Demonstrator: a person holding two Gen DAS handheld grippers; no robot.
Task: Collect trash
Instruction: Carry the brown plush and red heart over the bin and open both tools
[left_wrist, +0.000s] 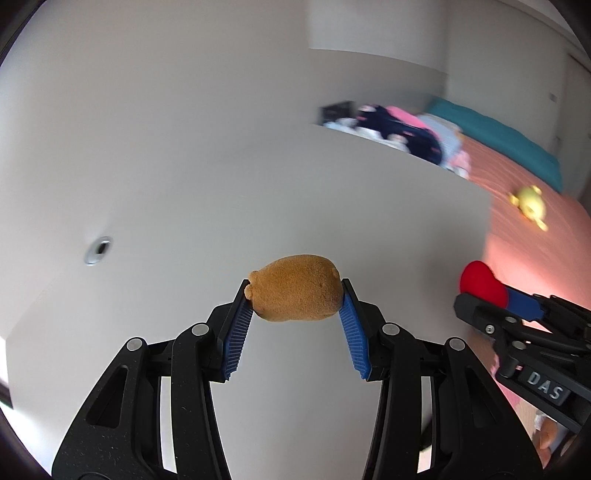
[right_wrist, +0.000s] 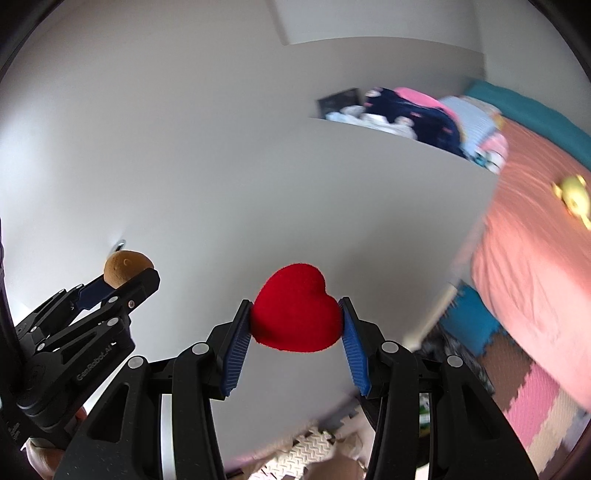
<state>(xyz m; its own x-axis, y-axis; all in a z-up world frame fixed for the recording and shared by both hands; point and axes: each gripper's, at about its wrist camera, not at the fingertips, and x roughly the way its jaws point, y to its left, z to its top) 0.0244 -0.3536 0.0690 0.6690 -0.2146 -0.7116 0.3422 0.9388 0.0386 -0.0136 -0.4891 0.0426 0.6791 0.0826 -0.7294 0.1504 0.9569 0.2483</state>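
Left jaws (left_wrist: 295, 299) pinch brown plush toy (left_wrist: 293, 288) | right jaws (right_wrist: 297, 317) pinch red plush heart (right_wrist: 297, 317) | both aloft before white wall | keep squeeze steady until over bin, unseen.

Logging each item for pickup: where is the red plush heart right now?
The red plush heart is clamped between the right gripper pads, centred in the right wrist view against the white wall, right of the brown plush.
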